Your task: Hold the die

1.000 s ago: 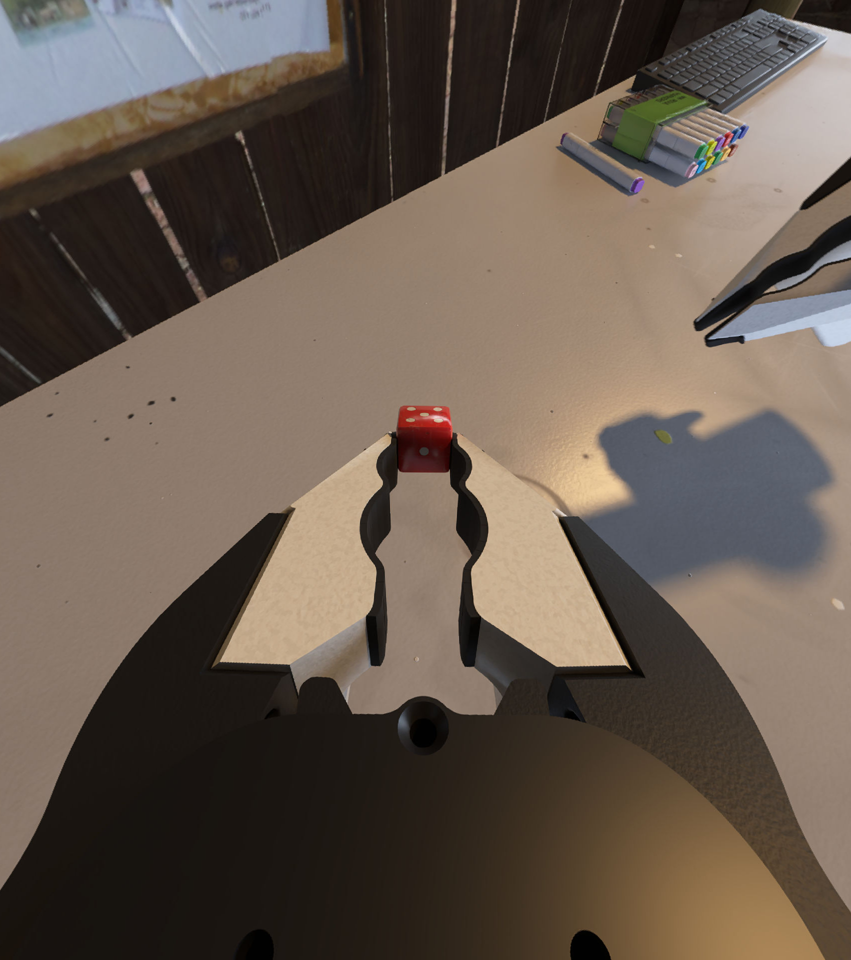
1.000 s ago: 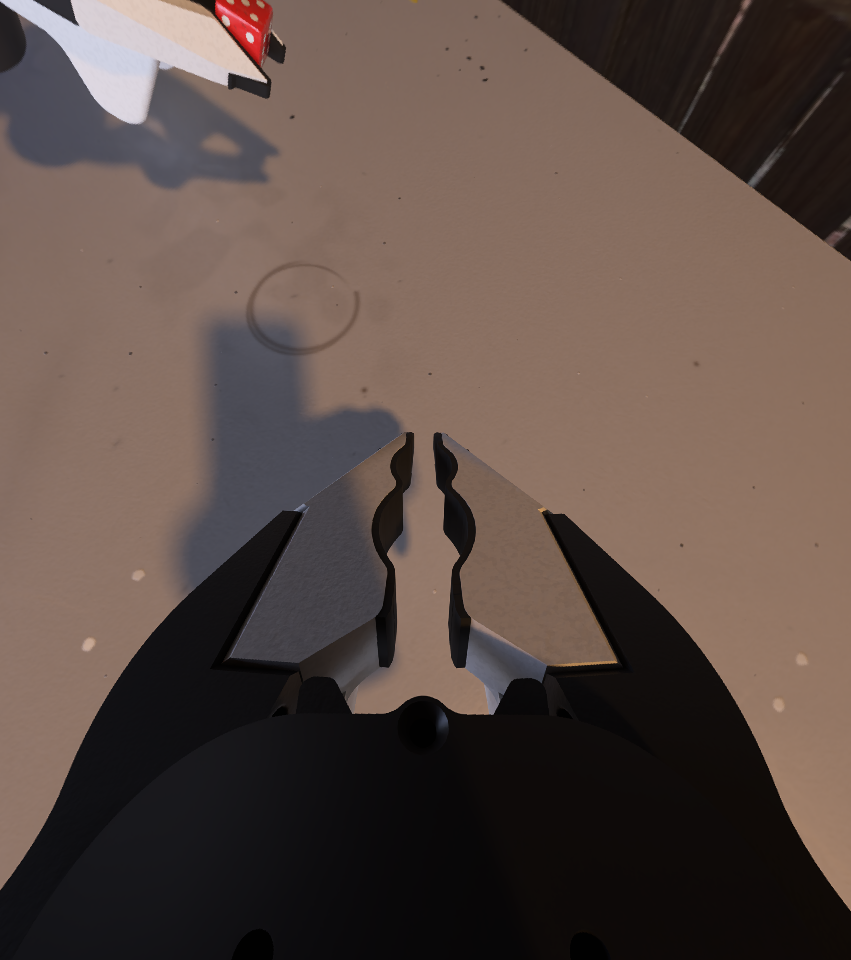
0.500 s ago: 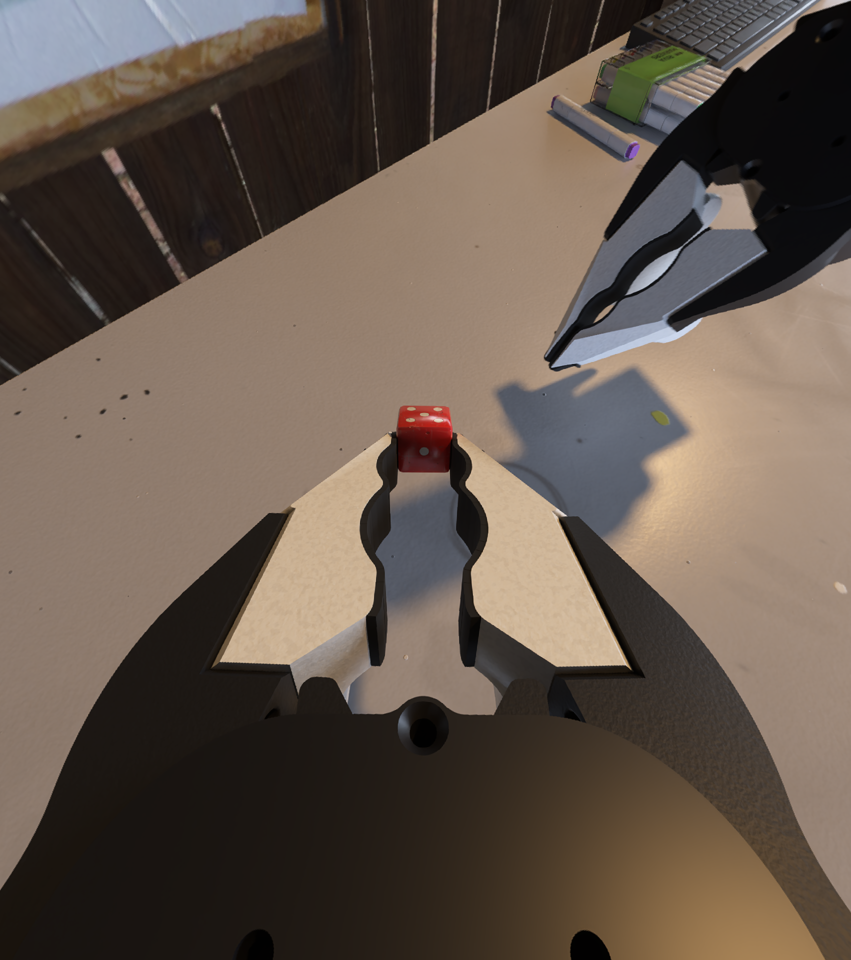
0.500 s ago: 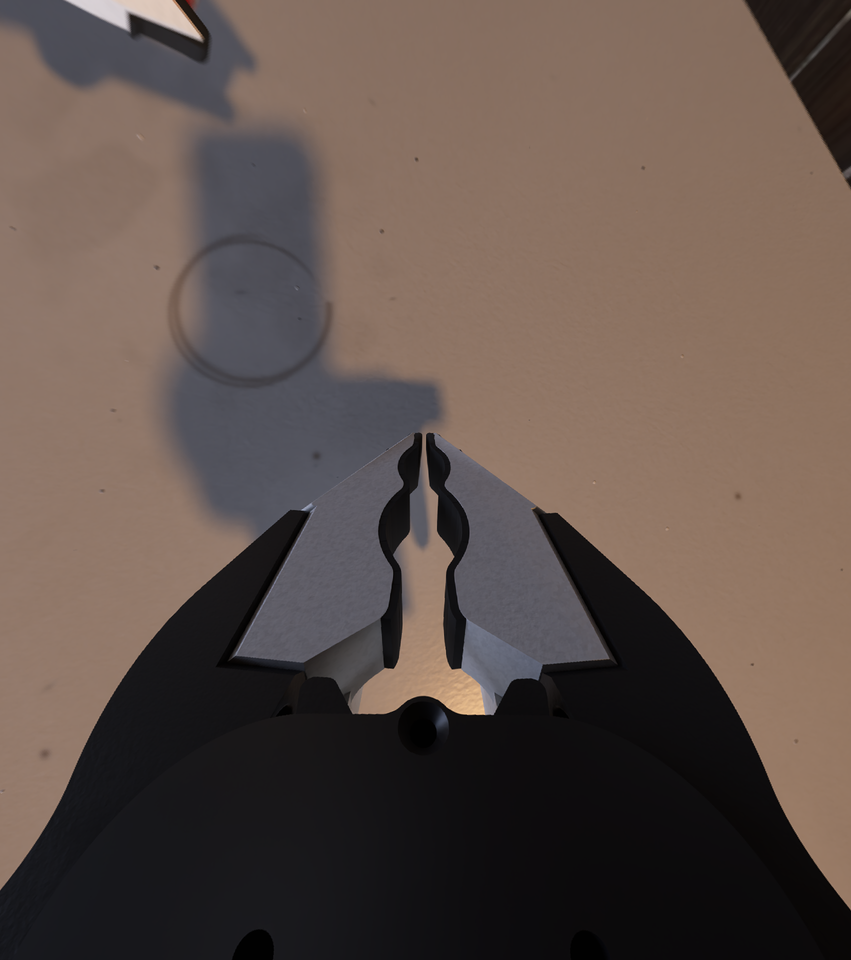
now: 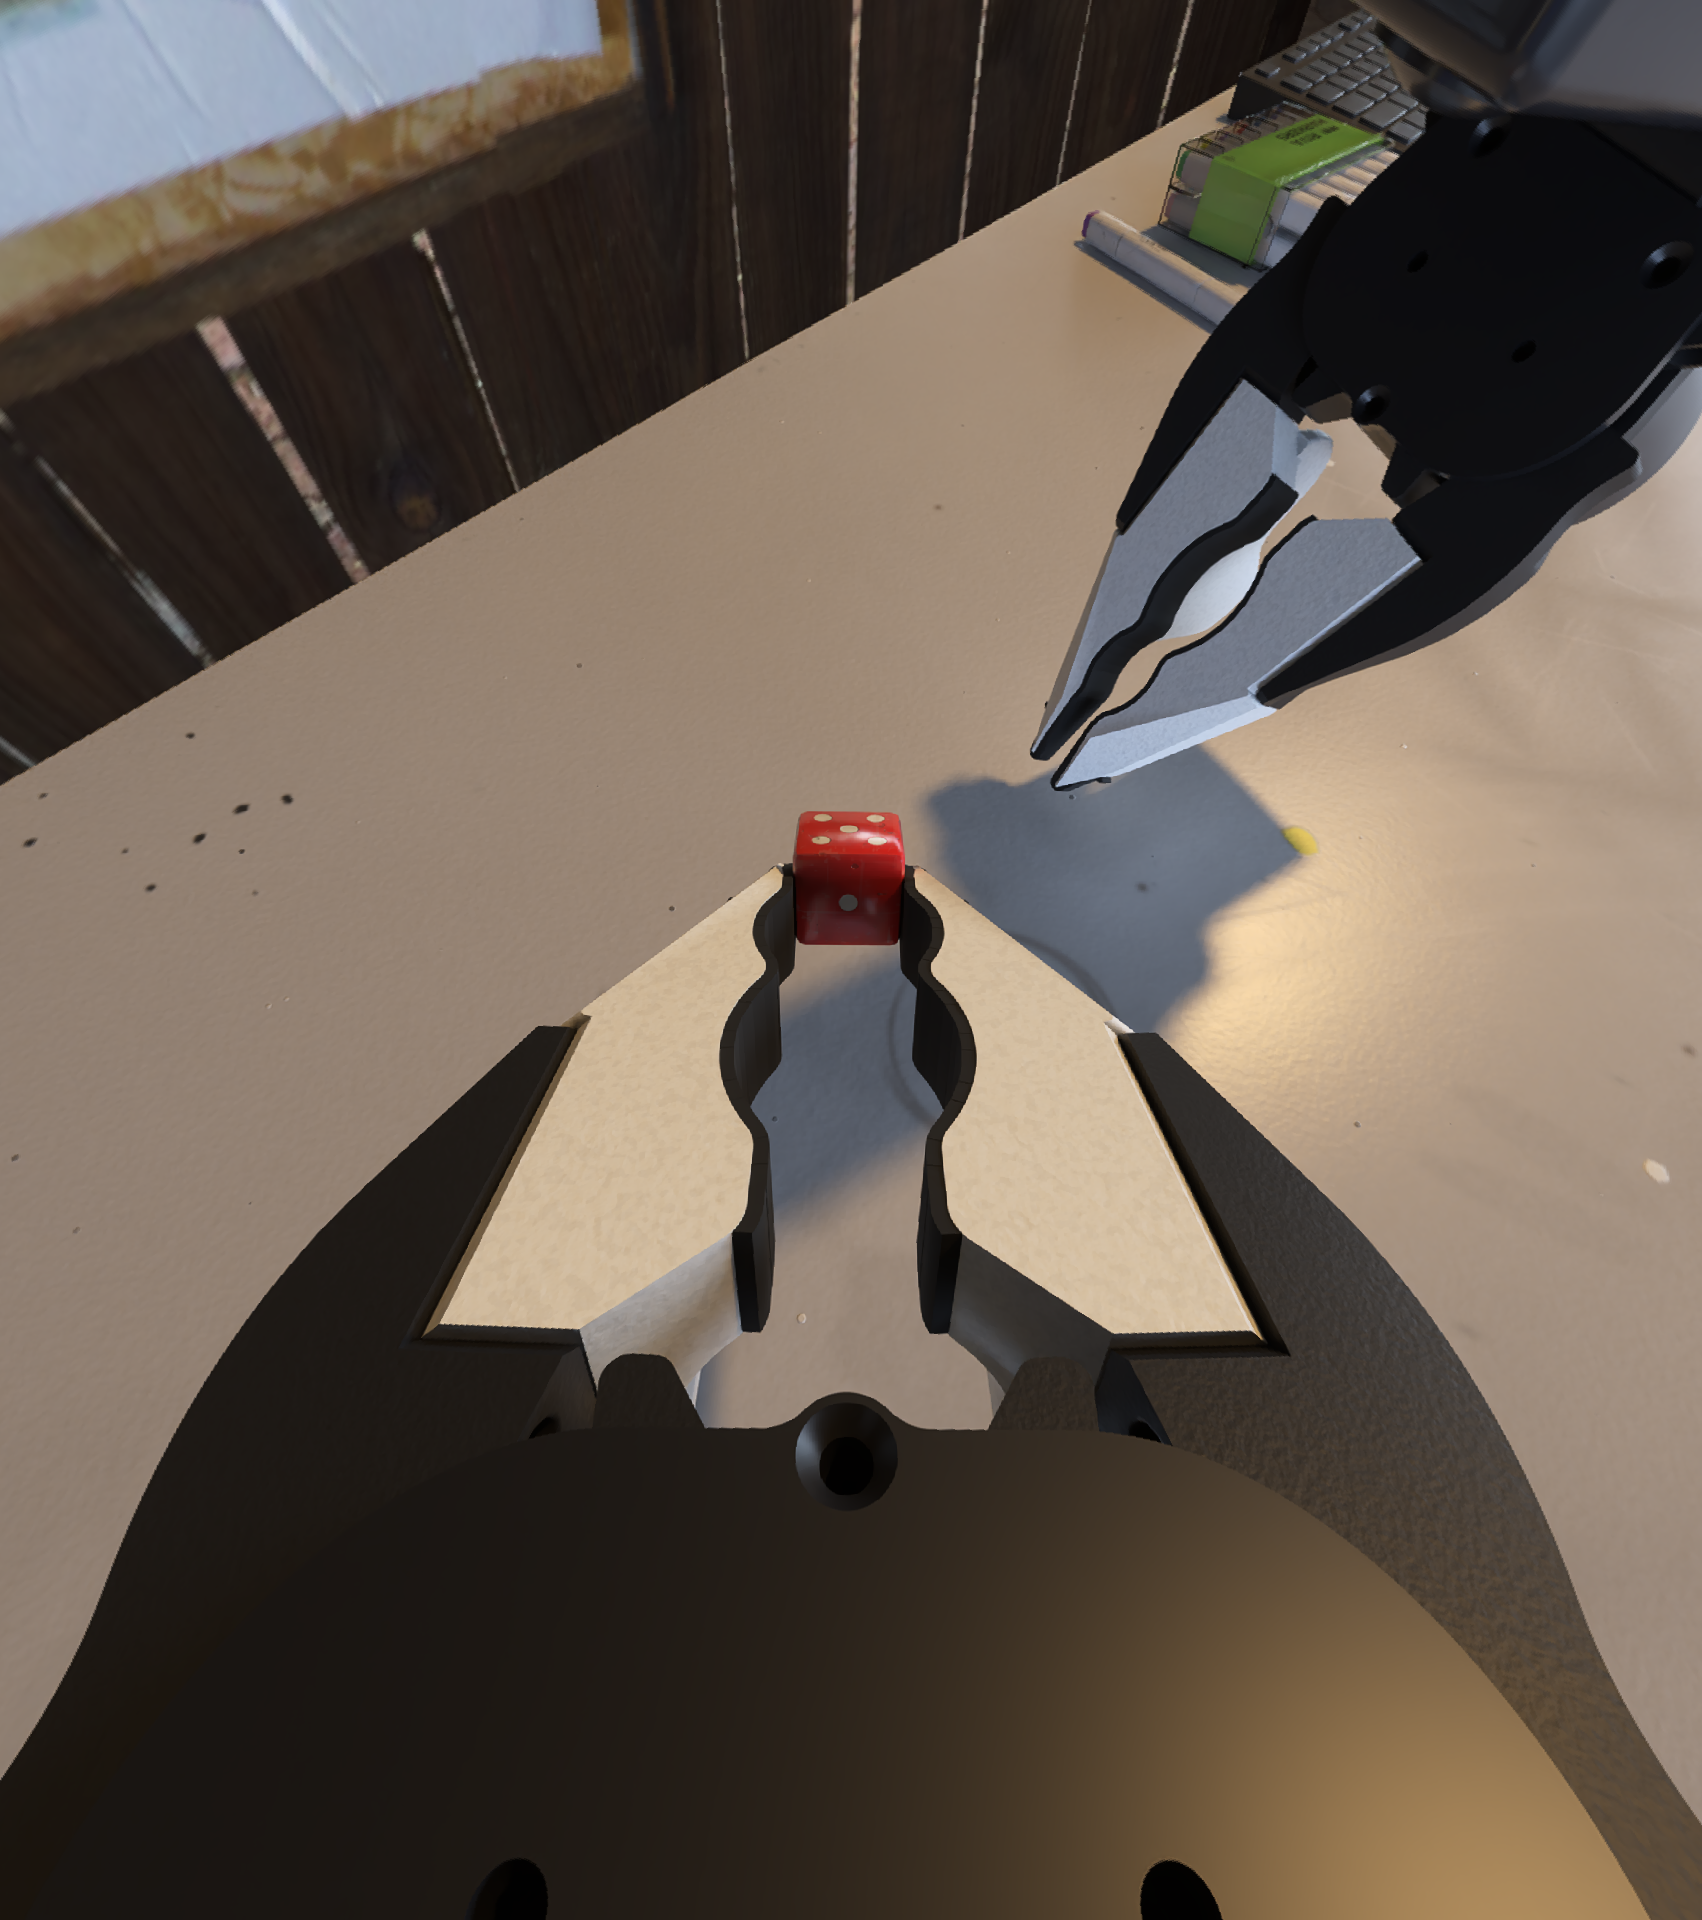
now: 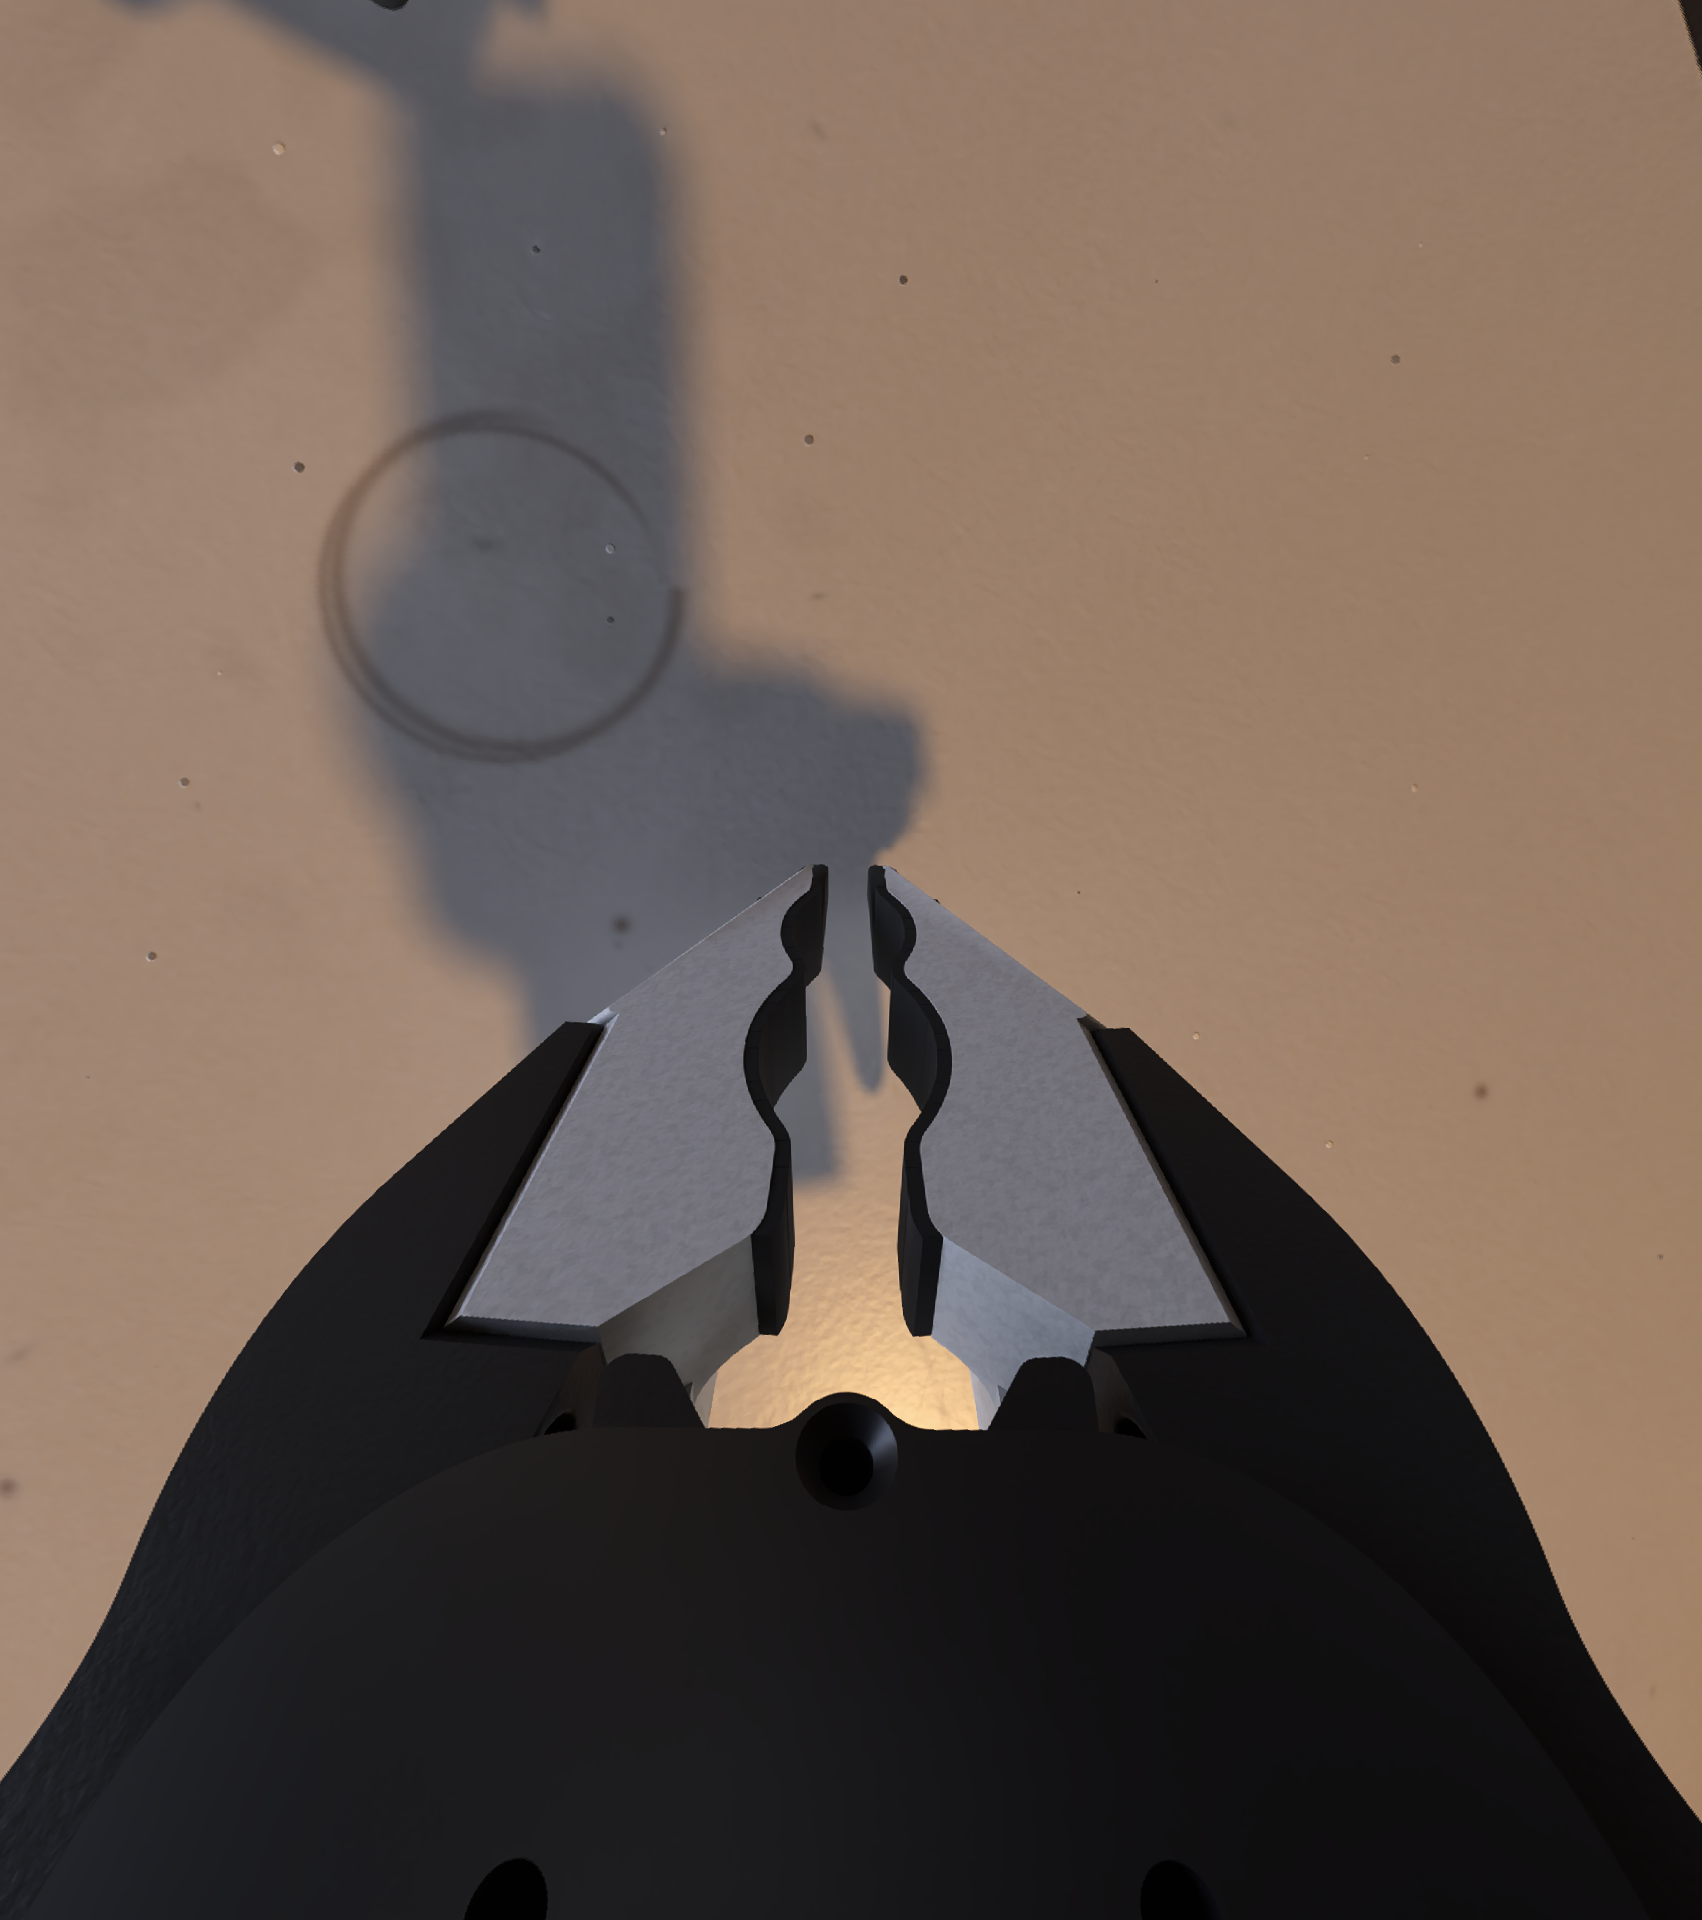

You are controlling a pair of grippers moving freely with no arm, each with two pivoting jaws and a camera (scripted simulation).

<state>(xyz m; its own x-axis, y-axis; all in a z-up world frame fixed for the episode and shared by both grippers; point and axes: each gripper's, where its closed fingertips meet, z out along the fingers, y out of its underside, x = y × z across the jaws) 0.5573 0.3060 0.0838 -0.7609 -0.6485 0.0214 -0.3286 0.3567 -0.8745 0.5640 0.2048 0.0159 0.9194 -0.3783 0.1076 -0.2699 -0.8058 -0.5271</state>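
Observation:
A small red die [image 5: 848, 904] with white pips sits clamped between the tips of my left gripper [image 5: 847, 875], which is shut on it above the beige table [image 5: 514, 727]. My right gripper [image 5: 1053, 767] hangs to the right of the die and a little beyond it, tips pointing down toward the table. In its own view the right gripper [image 6: 847, 871] is empty, its jaws almost together with a thin gap, over bare table. The die is out of the right wrist view.
A pack of markers with a green label [image 5: 1262, 182], a loose marker [image 5: 1148, 265] and a keyboard [image 5: 1330, 73] lie at the far right. A dark plank wall [image 5: 618, 343] with a paper-covered board [image 5: 203, 156] runs behind. A faint ring mark [image 6: 499, 587] is on the table.
The right gripper has come closer to the die and tipped downward. Its jaws narrowed, then parted slightly. The left gripper keeps hold of the die.

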